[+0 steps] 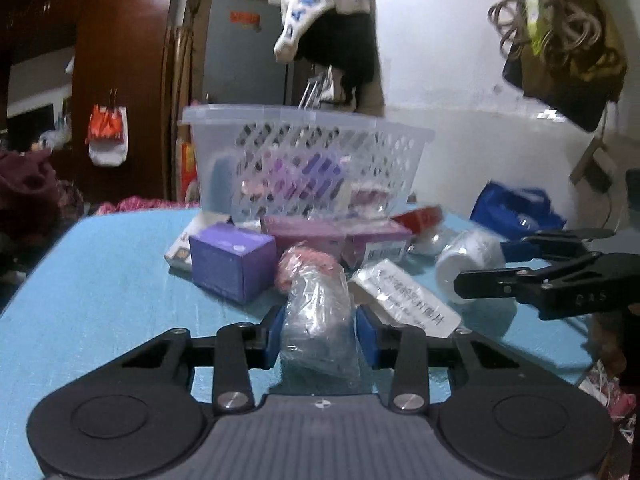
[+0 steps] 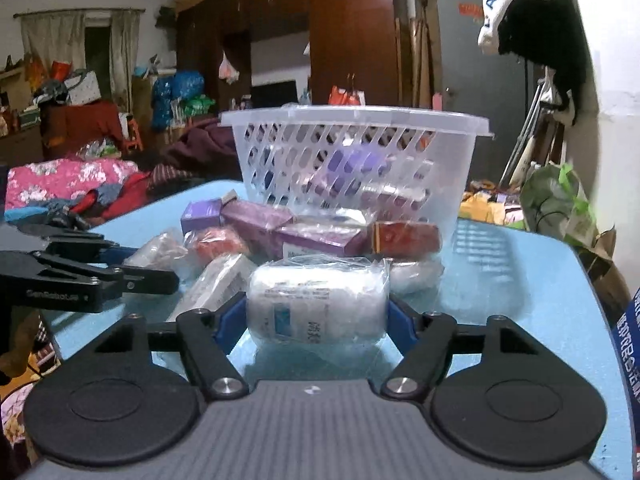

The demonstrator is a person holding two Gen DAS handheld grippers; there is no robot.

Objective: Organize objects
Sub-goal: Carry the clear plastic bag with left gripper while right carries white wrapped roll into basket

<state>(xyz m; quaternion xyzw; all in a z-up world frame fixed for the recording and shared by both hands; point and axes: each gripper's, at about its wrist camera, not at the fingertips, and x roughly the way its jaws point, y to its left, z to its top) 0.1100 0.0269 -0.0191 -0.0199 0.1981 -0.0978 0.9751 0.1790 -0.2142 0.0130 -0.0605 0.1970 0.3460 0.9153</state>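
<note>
My left gripper (image 1: 318, 330) is shut on a clear plastic packet (image 1: 318, 320) with something pink at its far end, low over the blue table (image 1: 100, 280). My right gripper (image 2: 316, 314) is shut on a white roll in clear wrap (image 2: 318, 304); it also shows in the left wrist view (image 1: 470, 260). A clear slotted basket (image 1: 300, 152) stands behind the pile and holds purple items; it also shows in the right wrist view (image 2: 352, 156). In front of it lie a purple box (image 1: 230, 260), magenta boxes (image 1: 336, 236), a white packet (image 1: 408, 296) and a red box (image 2: 406, 238).
A blue bag (image 1: 516, 208) lies at the table's far right. The table edge falls off on the left and right. A white cap and dark clothes (image 1: 332, 20) hang behind the basket. Bedding and clutter (image 2: 68, 184) fill the room beyond.
</note>
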